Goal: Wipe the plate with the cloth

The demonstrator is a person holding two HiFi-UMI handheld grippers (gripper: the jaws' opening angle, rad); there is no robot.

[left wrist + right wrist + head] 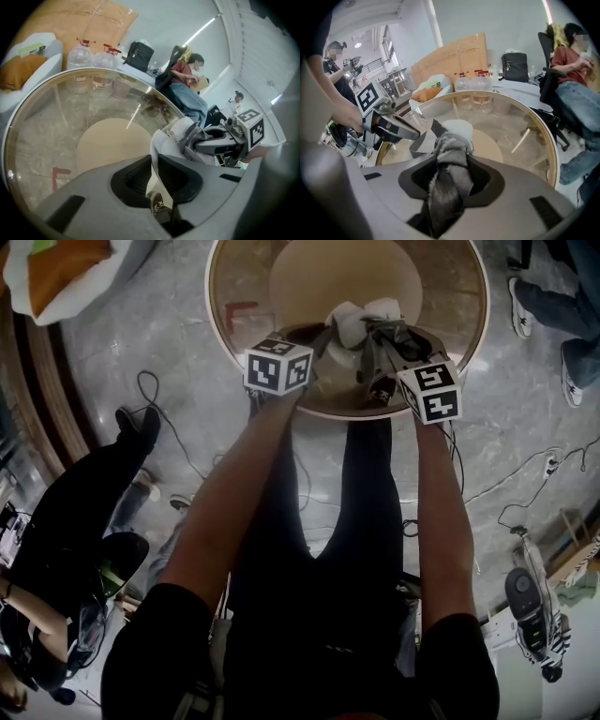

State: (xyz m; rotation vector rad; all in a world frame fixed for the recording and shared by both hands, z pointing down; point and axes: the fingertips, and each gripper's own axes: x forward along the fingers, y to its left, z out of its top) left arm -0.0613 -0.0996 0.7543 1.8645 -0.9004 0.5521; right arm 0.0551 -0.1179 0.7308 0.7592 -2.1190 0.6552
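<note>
A pale plate (345, 357) hangs tilted over the near edge of the round glass table (217, 315). My left gripper (323, 348) is shut on its rim. In the left gripper view the plate (153, 180) stands edge-on between the jaws of that gripper (154, 159). My right gripper (377, 334) is shut on a bunched grey and white cloth (361, 317), which rests against the plate's upper part. In the right gripper view the cloth (451, 168) fills the gap of the gripper (452, 164), with the plate (419, 145) and left gripper (391, 127) just beyond.
The table has a wooden rim (28, 108) and a round beige base (342, 277) under the glass. Water bottles (471, 84) and a black bag (514, 66) stand beyond it. People sit nearby (572, 79). Cables (525, 484) lie on the floor.
</note>
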